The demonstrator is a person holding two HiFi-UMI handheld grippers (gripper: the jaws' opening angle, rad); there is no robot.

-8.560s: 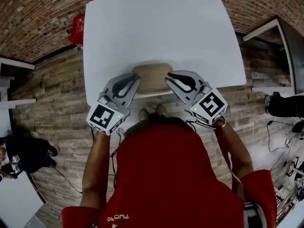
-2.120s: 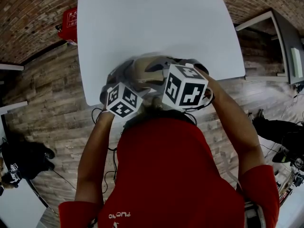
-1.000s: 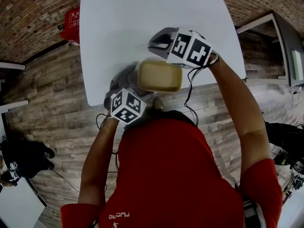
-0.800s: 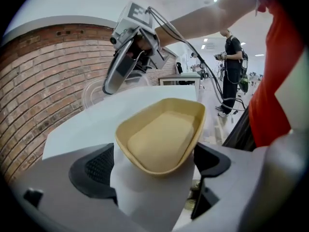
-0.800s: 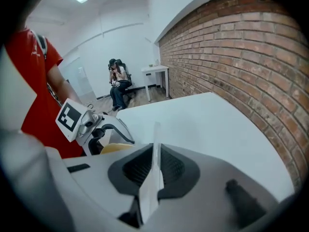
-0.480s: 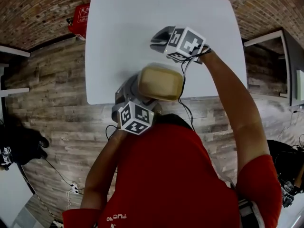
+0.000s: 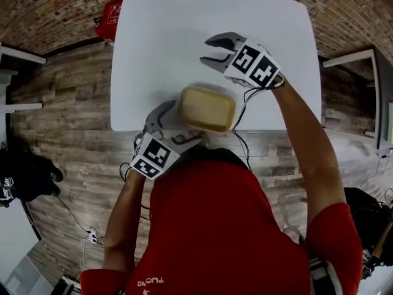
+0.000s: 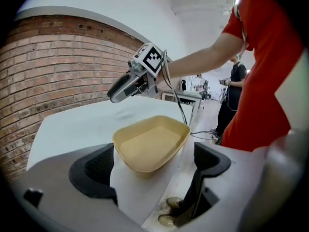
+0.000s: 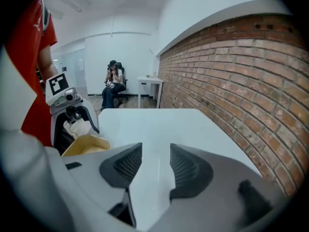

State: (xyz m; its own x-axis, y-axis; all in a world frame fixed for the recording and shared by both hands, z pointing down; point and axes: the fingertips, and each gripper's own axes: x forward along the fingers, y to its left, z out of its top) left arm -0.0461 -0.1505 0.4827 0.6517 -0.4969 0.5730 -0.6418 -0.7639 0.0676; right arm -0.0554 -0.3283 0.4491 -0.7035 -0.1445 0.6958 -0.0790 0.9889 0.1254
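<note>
A shallow yellow tray (image 7: 206, 108) hangs over the near edge of the white table (image 7: 166, 42). My left gripper (image 7: 175, 126) is shut on the tray's near corner; its marker cube sits below. In the left gripper view the tray (image 8: 149, 146) fills the space between the jaws, with the left pad (image 8: 94, 166) against its side and the right pad (image 8: 207, 161) just off its rim. My right gripper (image 7: 206, 50) hovers over the table beyond the tray, open and empty. In the right gripper view only bare tabletop lies between its pads (image 9: 190, 168), and the tray (image 9: 84, 145) shows at lower left.
A brick wall (image 9: 231, 81) curves behind the table. A red box (image 7: 112, 11) stands on the wooden floor at the table's far left corner. A seated person (image 9: 115, 79) and a small white table (image 9: 149, 81) are further back. My shoes (image 8: 169, 211) show below the table edge.
The right gripper's jaws, shut 0.8 s ago, now stand apart, and it has moved right and away from the tray. The left gripper still carries the tray, now more level.
</note>
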